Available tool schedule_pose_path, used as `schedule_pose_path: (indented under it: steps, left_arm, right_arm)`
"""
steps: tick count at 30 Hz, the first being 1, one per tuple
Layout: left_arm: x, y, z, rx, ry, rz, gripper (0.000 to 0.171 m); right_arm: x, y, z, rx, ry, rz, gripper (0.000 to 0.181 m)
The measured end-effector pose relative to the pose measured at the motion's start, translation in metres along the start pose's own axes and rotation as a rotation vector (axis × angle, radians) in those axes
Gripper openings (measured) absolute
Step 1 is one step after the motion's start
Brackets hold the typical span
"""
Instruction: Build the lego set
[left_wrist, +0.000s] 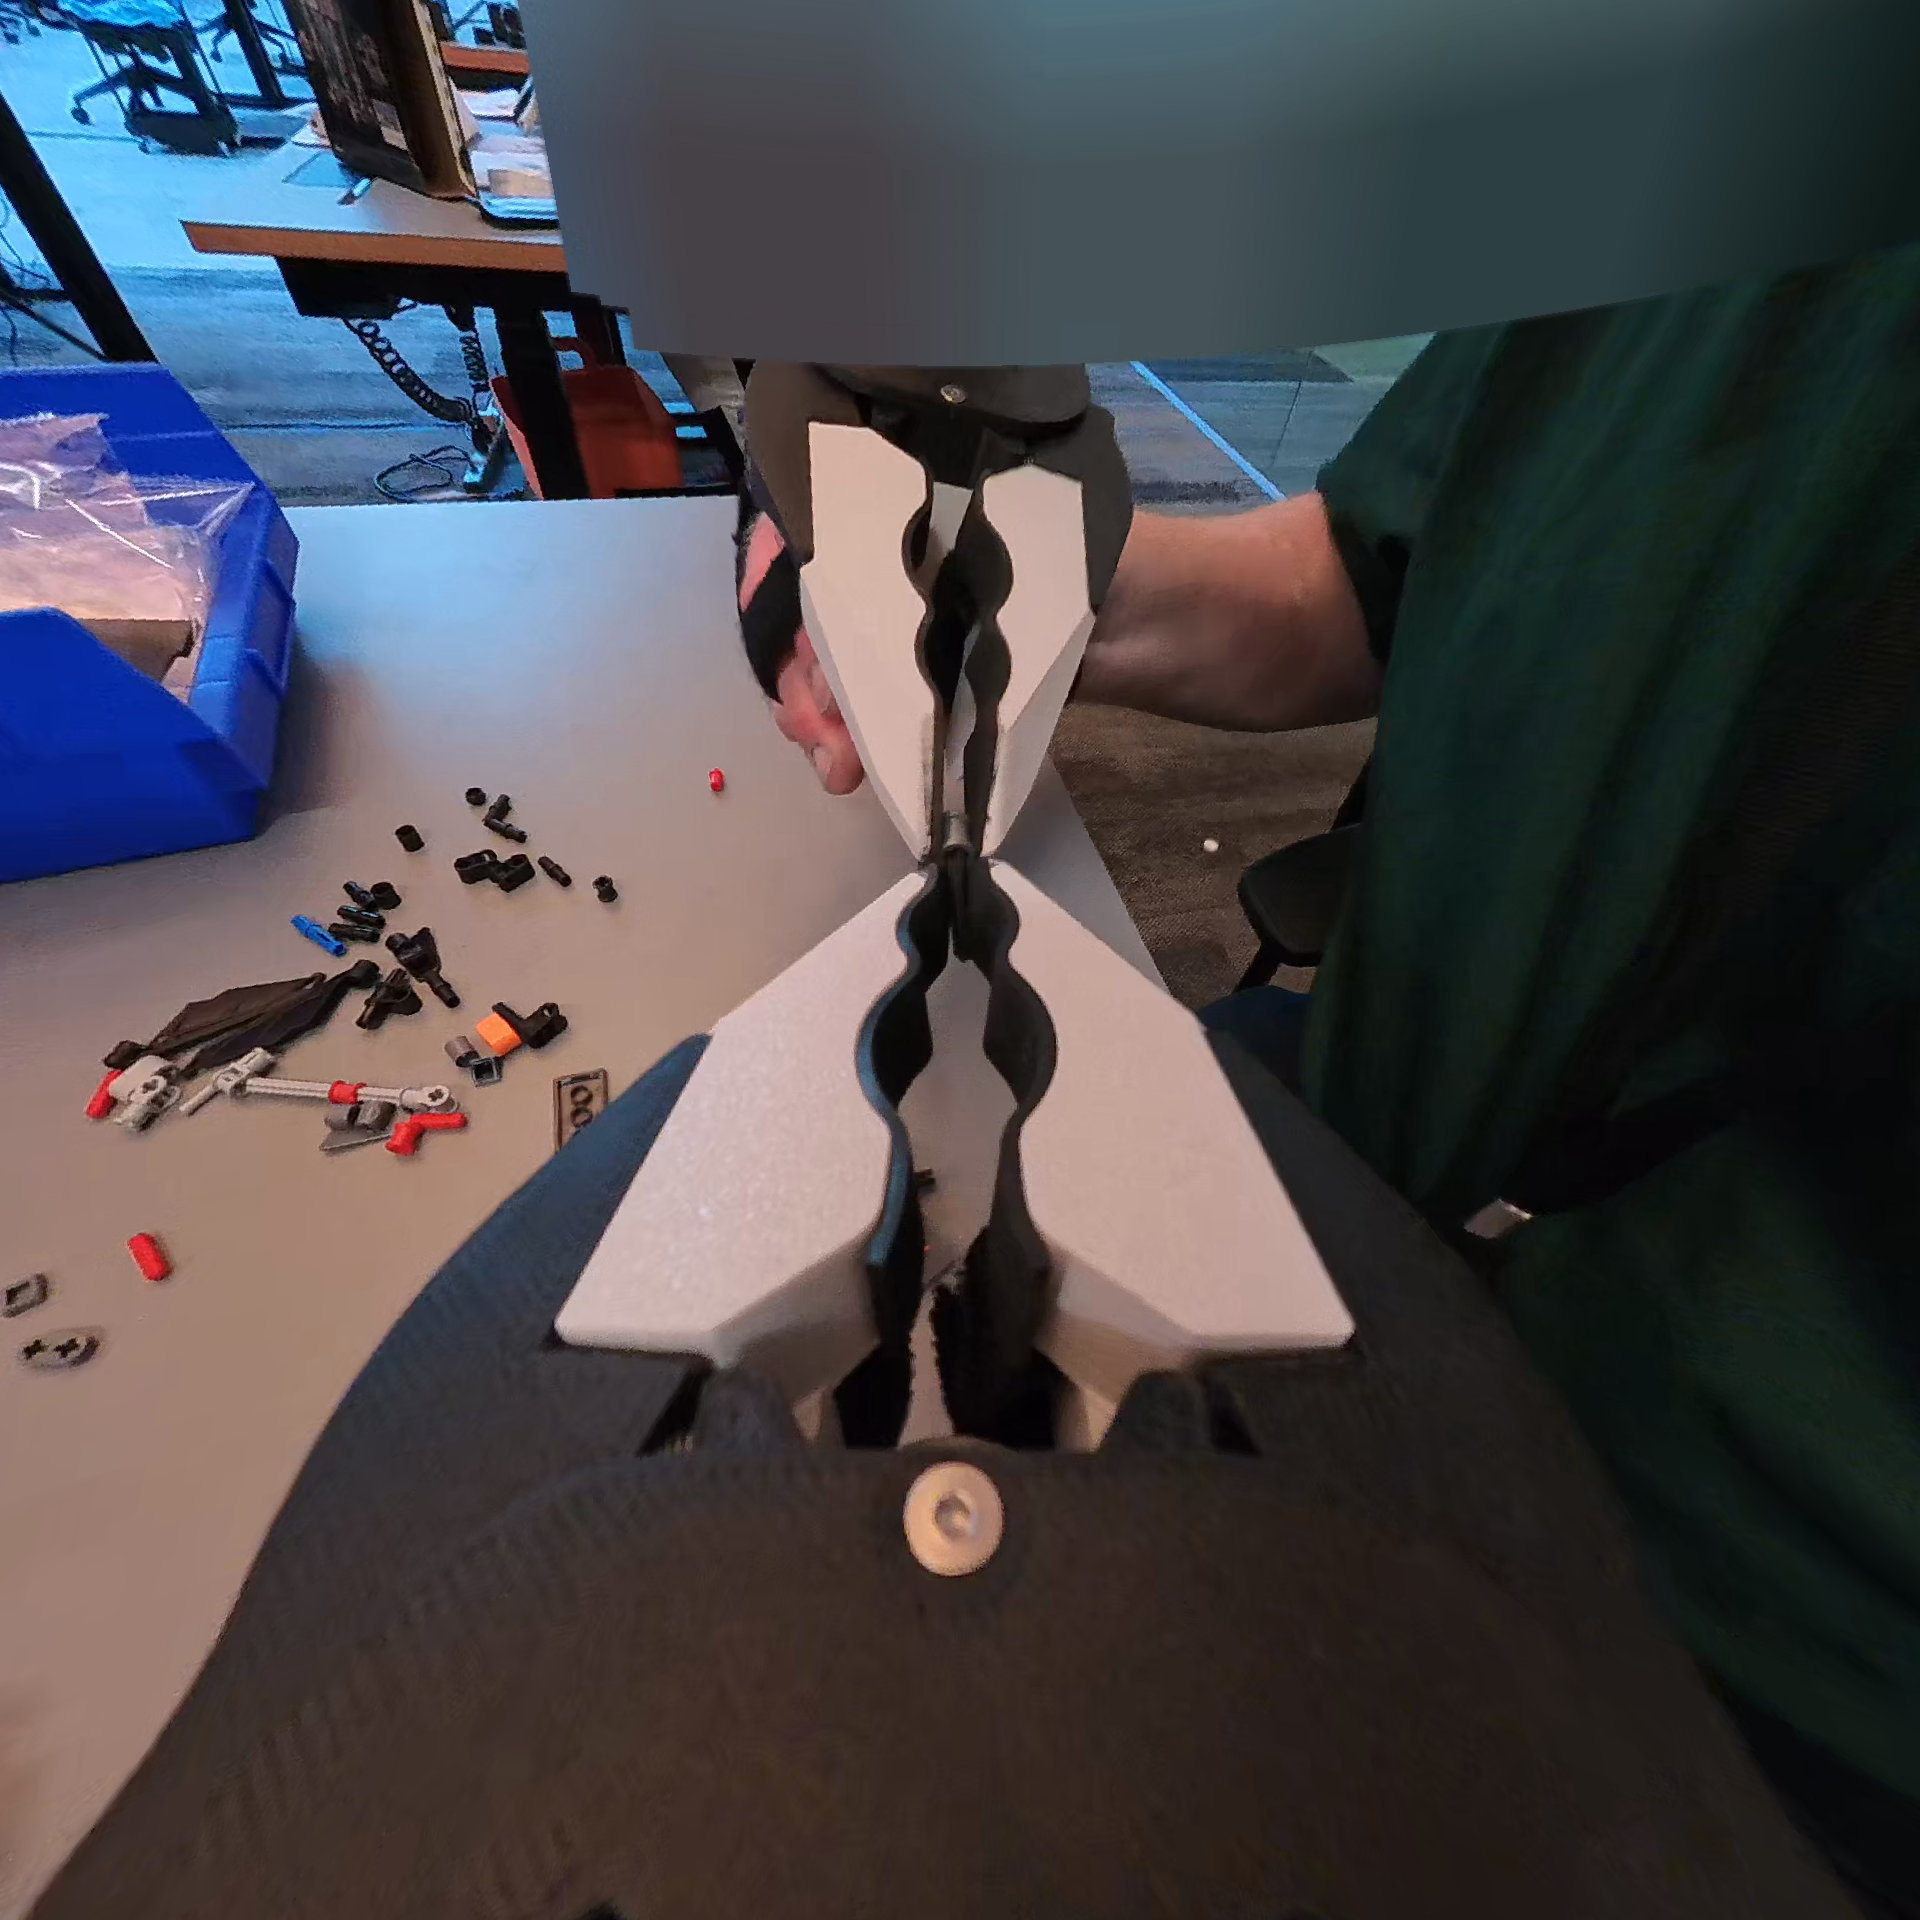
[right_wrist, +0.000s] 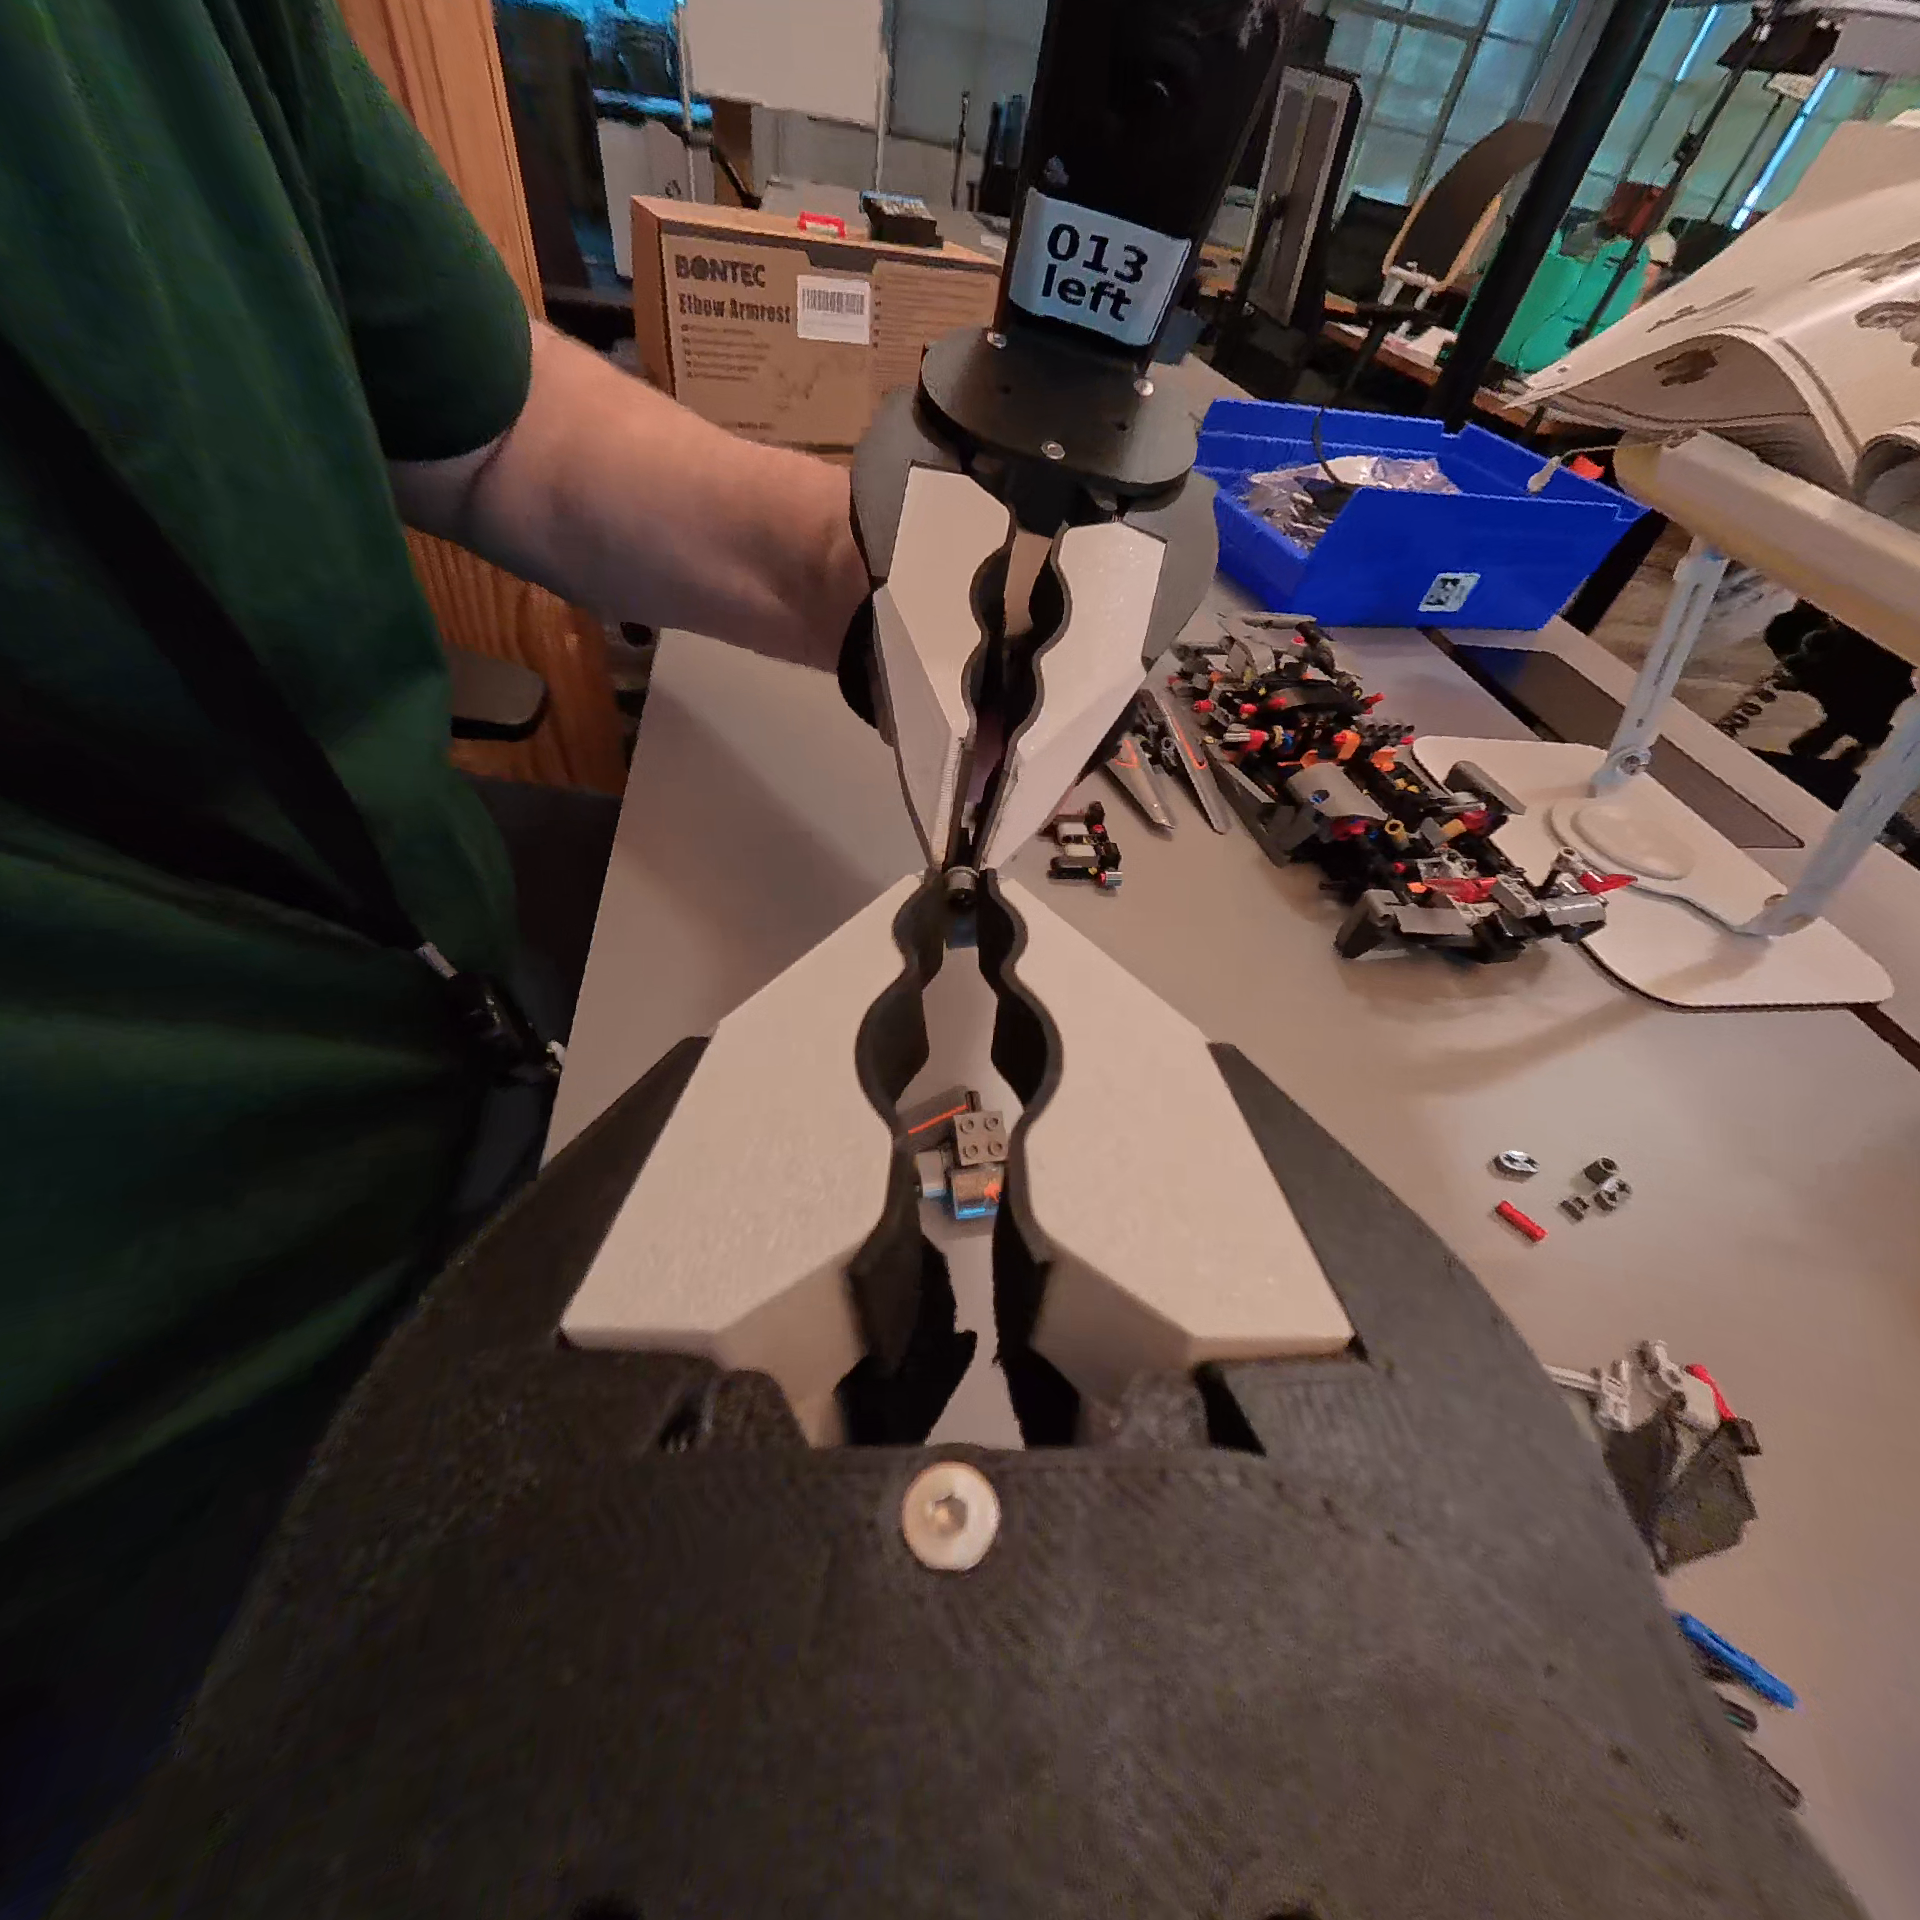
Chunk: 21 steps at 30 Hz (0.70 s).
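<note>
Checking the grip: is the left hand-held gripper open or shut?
Shut: the left hand-held gripper pinches a small grey piece at its fingertips.

Both grippers have pale grey wedge fingers (left_wrist: 769, 1174) with wavy black inner pads on black textured bodies. The table (left_wrist: 499, 644) is plain light grey, the storage bin (left_wrist: 114, 727) bright blue. Loose lego bits (left_wrist: 416, 935) are mostly black with red, orange and blue ones mixed in. The half-built lego car (right_wrist: 1382, 790) is dark grey and black, dotted red and orange. The person's shirt (left_wrist: 1662, 727) is dark green.

Left gripper (left_wrist: 954, 883) meets the right gripper (left_wrist: 954, 821) tip-to-tip at twelve o'clock, pinching a small grey piece (left_wrist: 956, 831); loose lego parts (left_wrist: 416, 966) at nine.
</note>
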<state>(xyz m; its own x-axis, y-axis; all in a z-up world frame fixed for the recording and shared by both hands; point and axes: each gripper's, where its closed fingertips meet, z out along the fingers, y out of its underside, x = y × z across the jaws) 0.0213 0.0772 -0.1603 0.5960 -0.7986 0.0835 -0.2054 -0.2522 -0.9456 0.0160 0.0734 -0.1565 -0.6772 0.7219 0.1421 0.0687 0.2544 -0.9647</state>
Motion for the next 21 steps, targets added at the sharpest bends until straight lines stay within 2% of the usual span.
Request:
schedule_pose_path:
  steps: [4,6,8,10,13,14,17,19,21]
  left_arm:
    - [0.003,0.002,0.000,-0.007,-0.010,-0.014,0.002]
    - [-0.001,0.004,-0.005,-0.003,-0.023,-0.038,0.003]
    - [-0.011,0.001,-0.025,0.059,-0.050,-0.104,0.002]
    - [-0.018,0.010,-0.030,0.035,-0.087,-0.122,0.002]
    - [-0.022,0.037,-0.020,-0.078,-0.094,-0.127,0.002]
    - [-0.022,0.044,-0.017,-0.103,-0.089,-0.142,0.002]
    - [-0.031,0.051,-0.013,-0.066,-0.119,-0.203,0.001]
    - [-0.035,0.054,-0.009,-0.051,-0.127,-0.236,0.002]
    - [-0.035,0.065,-0.004,-0.101,-0.111,-0.262,0.002]
  right_arm:
    - [-0.003,0.003,-0.001,0.036,-0.040,0.041,0.004]
    - [0.011,0.001,-0.019,0.088,0.000,0.086,0.004]
    - [0.020,0.003,-0.041,0.124,0.007,0.141,0.004]
    - [0.030,0.017,-0.041,0.040,0.055,0.154,0.004]
    - [0.043,0.076,-0.041,-0.274,0.131,0.119,0.004]
    - [0.042,0.087,-0.042,-0.328,0.135,0.123,0.004]
    - [0.035,0.118,-0.038,-0.467,0.111,0.175,0.005]
    - [0.031,0.132,-0.034,-0.504,0.089,0.211,0.005]
    - [0.032,0.144,-0.034,-0.539,0.093,0.245,0.007]
